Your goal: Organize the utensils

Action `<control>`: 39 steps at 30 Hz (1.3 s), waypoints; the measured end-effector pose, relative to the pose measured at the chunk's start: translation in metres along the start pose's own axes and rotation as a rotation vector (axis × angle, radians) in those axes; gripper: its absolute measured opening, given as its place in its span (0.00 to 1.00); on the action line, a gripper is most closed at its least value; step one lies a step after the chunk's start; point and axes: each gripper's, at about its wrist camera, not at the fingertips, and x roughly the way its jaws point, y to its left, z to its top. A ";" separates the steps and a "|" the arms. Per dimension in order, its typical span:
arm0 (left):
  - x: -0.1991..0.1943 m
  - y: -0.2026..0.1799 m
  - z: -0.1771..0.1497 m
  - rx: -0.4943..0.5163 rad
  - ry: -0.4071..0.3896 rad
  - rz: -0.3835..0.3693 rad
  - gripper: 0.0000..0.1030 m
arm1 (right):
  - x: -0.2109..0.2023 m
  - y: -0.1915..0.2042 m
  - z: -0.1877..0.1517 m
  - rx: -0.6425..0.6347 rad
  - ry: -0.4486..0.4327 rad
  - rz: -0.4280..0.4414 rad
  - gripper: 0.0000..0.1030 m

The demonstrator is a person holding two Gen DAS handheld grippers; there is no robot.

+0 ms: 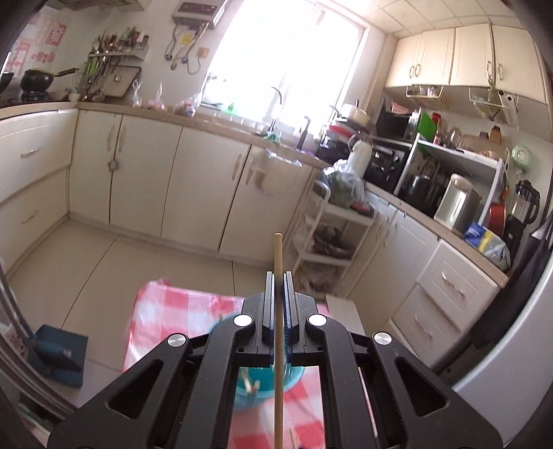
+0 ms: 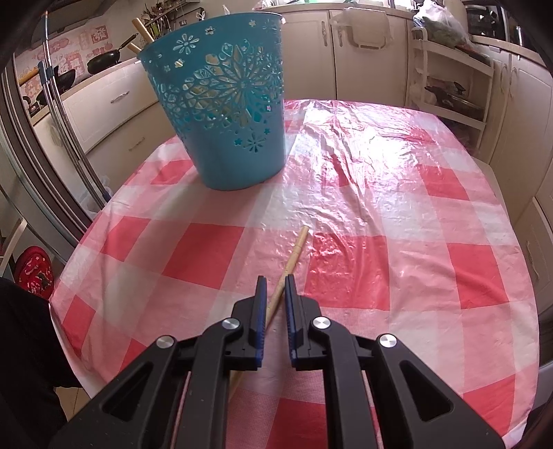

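My left gripper (image 1: pixel 277 276) is shut on a wooden chopstick (image 1: pixel 278 255) and holds it upright, high above the teal basket (image 1: pixel 293 374), which shows below between the arms with wooden sticks inside. In the right wrist view the teal cut-out basket (image 2: pixel 224 114) stands on the far left of the red-and-white checked tablecloth (image 2: pixel 397 241), with wooden handles (image 2: pixel 140 26) sticking out of its rim. A second wooden chopstick (image 2: pixel 295 252) lies on the cloth. My right gripper (image 2: pixel 275 280) hovers low over it, its jaws slightly apart on either side of the stick, not clamped.
Cream kitchen cabinets (image 1: pixel 145 172) and a cluttered counter (image 1: pixel 432 203) surround the table. A white shelf trolley (image 1: pixel 331 235) stands beyond the table's far edge. A metal pole (image 2: pixel 65 131) leans at the left. A teal dustpan (image 1: pixel 58 352) lies on the floor.
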 end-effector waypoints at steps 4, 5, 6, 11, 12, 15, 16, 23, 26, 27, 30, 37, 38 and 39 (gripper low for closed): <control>0.028 -0.003 0.017 -0.007 -0.056 0.030 0.04 | 0.000 -0.002 0.000 0.013 0.002 0.012 0.11; 0.034 -0.003 0.019 -0.010 -0.067 0.037 0.04 | 0.000 -0.002 0.000 0.014 0.002 0.014 0.11; 0.042 -0.001 0.022 -0.018 -0.083 0.050 0.04 | 0.000 -0.002 0.000 0.014 0.002 0.015 0.11; 0.075 0.010 0.028 -0.041 -0.126 0.099 0.04 | 0.000 -0.002 0.000 0.010 0.002 0.016 0.11; 0.082 0.012 0.027 -0.045 -0.131 0.113 0.04 | 0.000 -0.002 0.000 0.010 0.003 0.018 0.11; 0.098 0.017 0.020 -0.052 -0.130 0.134 0.04 | 0.000 -0.003 0.001 0.016 0.005 0.023 0.11; 0.102 0.019 0.017 -0.052 -0.127 0.140 0.04 | 0.000 -0.003 0.001 0.020 0.006 0.026 0.11; 0.107 0.018 0.002 -0.029 -0.138 0.179 0.04 | 0.000 -0.004 0.001 0.025 0.007 0.034 0.11; 0.109 0.017 0.002 -0.016 -0.112 0.172 0.04 | -0.001 -0.005 0.001 0.028 0.008 0.036 0.11; 0.109 0.017 0.002 -0.015 -0.106 0.173 0.04 | -0.001 -0.005 0.001 0.031 0.009 0.038 0.11; 0.105 0.017 0.002 -0.026 -0.082 0.157 0.04 | -0.001 -0.006 0.002 0.033 0.011 0.040 0.11; 0.084 0.024 -0.008 -0.019 -0.027 0.149 0.05 | -0.001 -0.005 0.002 0.025 0.010 0.031 0.11; 0.079 0.029 -0.010 -0.030 -0.018 0.149 0.06 | -0.001 -0.005 0.002 0.024 0.010 0.029 0.11; 0.075 0.035 -0.011 -0.044 -0.013 0.148 0.08 | -0.001 -0.004 0.001 0.024 0.010 0.028 0.11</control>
